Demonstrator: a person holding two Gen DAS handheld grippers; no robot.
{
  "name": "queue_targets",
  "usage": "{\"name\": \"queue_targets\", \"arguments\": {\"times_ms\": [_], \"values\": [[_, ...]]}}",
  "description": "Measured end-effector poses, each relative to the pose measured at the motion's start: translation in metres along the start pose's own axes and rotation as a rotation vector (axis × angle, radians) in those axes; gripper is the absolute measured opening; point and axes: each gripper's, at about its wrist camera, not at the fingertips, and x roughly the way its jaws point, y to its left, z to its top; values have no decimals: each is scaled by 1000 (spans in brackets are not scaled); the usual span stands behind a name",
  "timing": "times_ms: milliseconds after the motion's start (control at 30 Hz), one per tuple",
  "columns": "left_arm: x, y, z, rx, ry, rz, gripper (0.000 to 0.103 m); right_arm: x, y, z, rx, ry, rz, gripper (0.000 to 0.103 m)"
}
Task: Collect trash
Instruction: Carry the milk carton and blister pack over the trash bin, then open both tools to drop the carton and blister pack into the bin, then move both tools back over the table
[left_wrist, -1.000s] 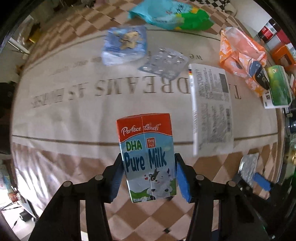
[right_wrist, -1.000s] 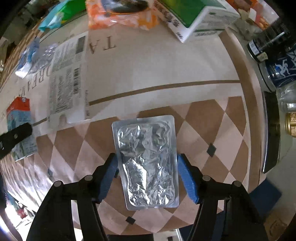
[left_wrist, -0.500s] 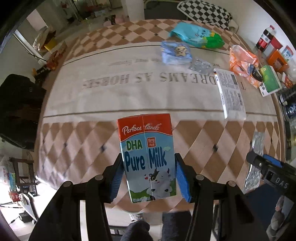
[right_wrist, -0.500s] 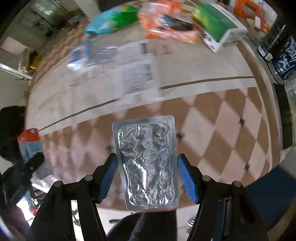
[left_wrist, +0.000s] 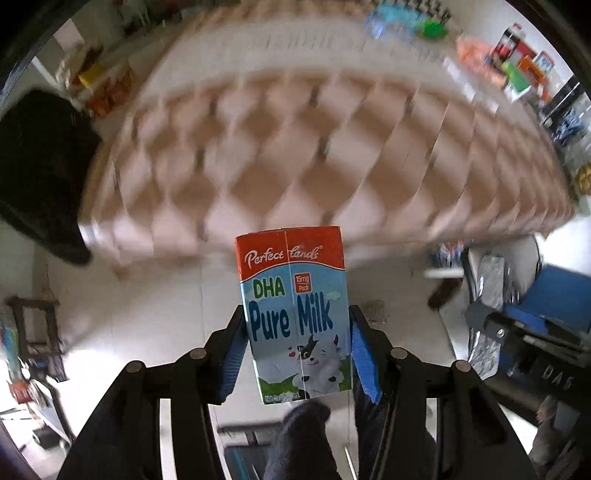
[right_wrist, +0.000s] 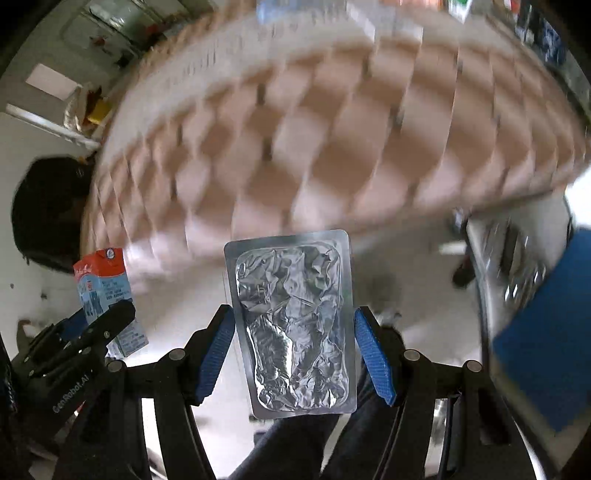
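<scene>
Both grippers had pulled back off the tabletop (left_wrist: 325, 155) within the second. The left gripper (left_wrist: 297, 350) fingers held the milk carton (left_wrist: 295, 314), the right gripper (right_wrist: 293, 350) fingers the foil blister pack (right_wrist: 291, 325); disposal likely came next.

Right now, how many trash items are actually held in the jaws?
2. The milk carton is clamped in the left gripper; the foil blister pack is clamped in the right gripper. More trash on the table is too blurred to count.
</scene>
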Motion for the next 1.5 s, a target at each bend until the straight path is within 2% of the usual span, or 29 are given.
{"name": "queue_targets", "arguments": {"times_ms": [133, 200, 300, 433, 567, 600, 633, 667, 700, 733, 833, 1033, 1100, 1200, 1500], "values": [[72, 29, -29, -53, 111, -43, 49, 88, -2, -37, 37, 98, 0, 68], [121, 44, -40, -75, 165, -60, 49, 130, -5, -48, 52, 124, 7, 68], [183, 60, -49, -128, 228, -84, 49, 196, -11, -57, 80, 164, 10, 68], [269, 77, -55, -218, 303, -179, 50, 280, -23, -62, 105, 201, 33, 68], [326, 85, -61, -266, 337, -225, 51, 361, -29, -64, 91, 270, 86, 71], [332, 89, -65, -265, 341, -221, 56, 377, -30, -66, 85, 289, 95, 76], [343, 91, -68, -266, 346, -215, 70, 396, -31, -69, 78, 305, 112, 90], [349, 94, -71, -272, 347, -213, 78, 407, -30, -68, 74, 312, 118, 100], [353, 97, -74, -277, 347, -207, 88, 418, -31, -70, 65, 319, 124, 101], [357, 99, -78, -282, 349, -196, 91, 428, -31, -73, 50, 328, 114, 101], [360, 108, -90, -284, 352, -133, 95, 442, -34, -77, 19, 336, 64, 101], [330, 110, -108, -248, 270, 24, 95, 427, -25, -86, -93, 305, -92, 101], [318, 108, -112, -235, 254, 38, 95, 414, -20, -88, -123, 290, -146, 101], [294, 102, -116, -216, 235, 53, 95, 386, -18, -88, -144, 269, -180, 101], [216, 85, -118, -170, 190, 60, 95, 294, 1, -89, -173, 210, -197, 101]]}}
